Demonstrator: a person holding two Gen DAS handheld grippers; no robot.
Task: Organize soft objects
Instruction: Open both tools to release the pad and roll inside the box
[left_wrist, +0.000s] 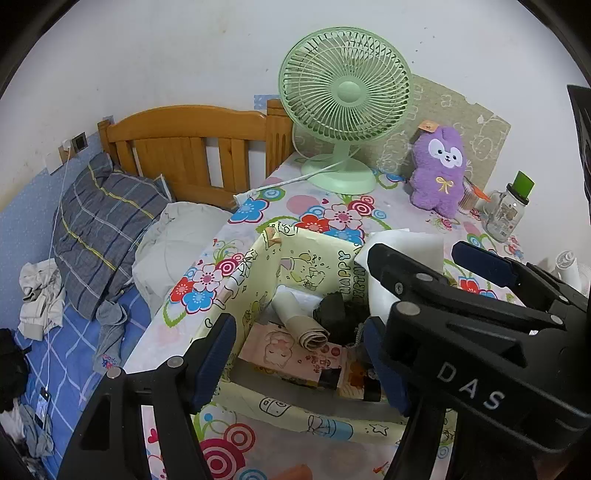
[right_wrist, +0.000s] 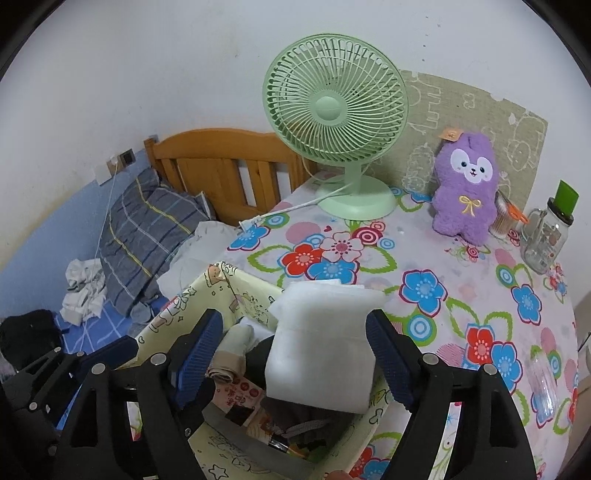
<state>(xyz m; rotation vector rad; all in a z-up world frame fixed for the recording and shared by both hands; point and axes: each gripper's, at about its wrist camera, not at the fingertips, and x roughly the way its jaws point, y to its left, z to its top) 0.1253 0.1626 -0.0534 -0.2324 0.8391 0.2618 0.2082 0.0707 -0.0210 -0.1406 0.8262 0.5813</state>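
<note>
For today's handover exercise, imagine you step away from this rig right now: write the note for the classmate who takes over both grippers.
Right gripper: jaws open, either side of the white foam block, which stands in the yellow box; I cannot tell whether the pads touch it.
Left gripper: open, holding nothing, hovering over the box's near side.
In the box so far: the foam block, a rolled beige cloth, a dark cloth.
Left: the purple plush sits by the green fan at the back of the table; it probably goes in next. Make sure the foam is released first.
</note>
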